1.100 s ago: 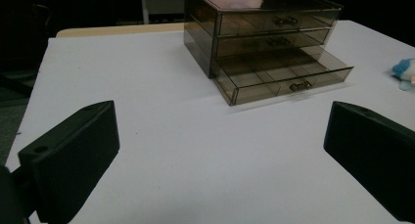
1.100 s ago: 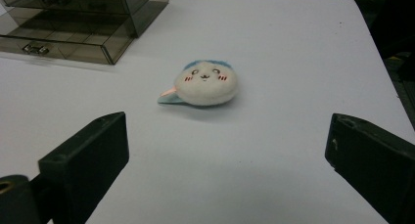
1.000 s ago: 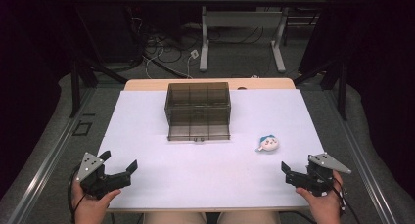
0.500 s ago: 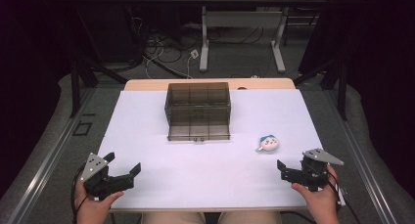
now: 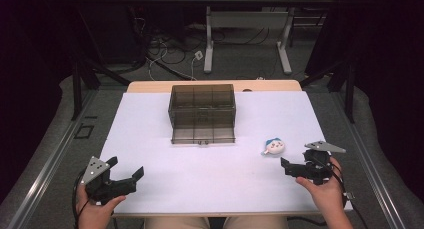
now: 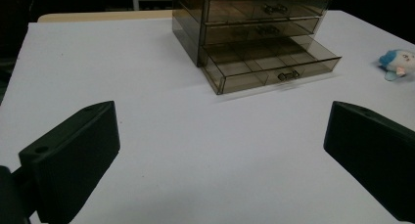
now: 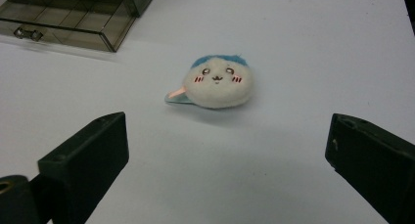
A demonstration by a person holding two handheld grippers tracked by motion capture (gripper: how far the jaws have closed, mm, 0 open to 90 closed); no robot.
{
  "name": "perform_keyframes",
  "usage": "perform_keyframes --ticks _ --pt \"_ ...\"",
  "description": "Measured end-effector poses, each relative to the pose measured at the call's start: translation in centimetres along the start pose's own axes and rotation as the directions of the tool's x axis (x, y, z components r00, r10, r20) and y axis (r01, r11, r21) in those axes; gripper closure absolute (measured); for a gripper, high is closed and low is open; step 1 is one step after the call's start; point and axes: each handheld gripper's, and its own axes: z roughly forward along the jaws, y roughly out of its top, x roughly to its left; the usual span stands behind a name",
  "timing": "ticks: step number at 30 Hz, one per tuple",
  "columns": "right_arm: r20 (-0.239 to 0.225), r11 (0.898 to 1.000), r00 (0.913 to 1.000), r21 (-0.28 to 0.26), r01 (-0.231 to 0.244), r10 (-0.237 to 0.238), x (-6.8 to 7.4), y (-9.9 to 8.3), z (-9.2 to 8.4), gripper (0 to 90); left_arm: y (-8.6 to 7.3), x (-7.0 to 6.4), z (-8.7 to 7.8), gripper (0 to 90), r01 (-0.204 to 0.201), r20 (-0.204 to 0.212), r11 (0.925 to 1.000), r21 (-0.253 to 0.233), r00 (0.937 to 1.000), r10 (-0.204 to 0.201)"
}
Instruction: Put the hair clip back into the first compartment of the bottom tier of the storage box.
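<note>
Two grippers idle, jaws spread and empty. Straight ahead of the right gripper (image 7: 225, 160), near its tips, lies the plush toy (image 7: 219, 87), long axis crosswise; the left gripper (image 5: 122, 181) sits well apart, facing the drawer unit (image 6: 254, 33), whose bottom drawer is open.

My table (image 5: 165, 189) has a white top, with a strip of pale wood showing along its far edge. On it, toward the far side and about midway across, stands a smoky, see-through drawer unit (image 5: 202, 106) with 3 drawers stacked one above another. Its bottom drawer (image 6: 271, 67) is pulled out toward me and rests over the white surface; I can see dividers inside it. To the right of the unit and nearer to me lies 1 small plush toy (image 7: 219, 82), white-faced with a blue top, apart from the drawer.
</note>
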Motion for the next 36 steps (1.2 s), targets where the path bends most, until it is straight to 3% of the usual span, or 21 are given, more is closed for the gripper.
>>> perform_keyframes --ticks 6,18,22,36 --pt "-0.006 0.999 1.0000 0.044 0.002 -0.002 0.0 1.1 0.6 2.1 0.0 -0.1 0.0 0.3 -0.005 0.004 0.9999 0.010 1.0000 0.004" --pt "-0.008 0.992 0.9988 0.115 0.050 -0.049 0.3 3.1 2.0 2.0 -0.1 0.0 0.1 0.3 0.009 0.006 0.9999 0.010 0.9999 -0.010" --pt "-0.014 0.988 0.9985 0.148 0.054 -0.053 0.5 3.7 2.4 2.1 -0.1 0.0 0.1 0.3 0.014 0.004 0.9999 0.010 0.9999 -0.014" --pt "-0.022 0.963 0.9906 0.233 0.136 -0.135 2.0 5.7 4.3 2.0 -0.1 0.1 0.0 0.3 0.018 0.003 0.9998 0.007 0.9998 -0.018"
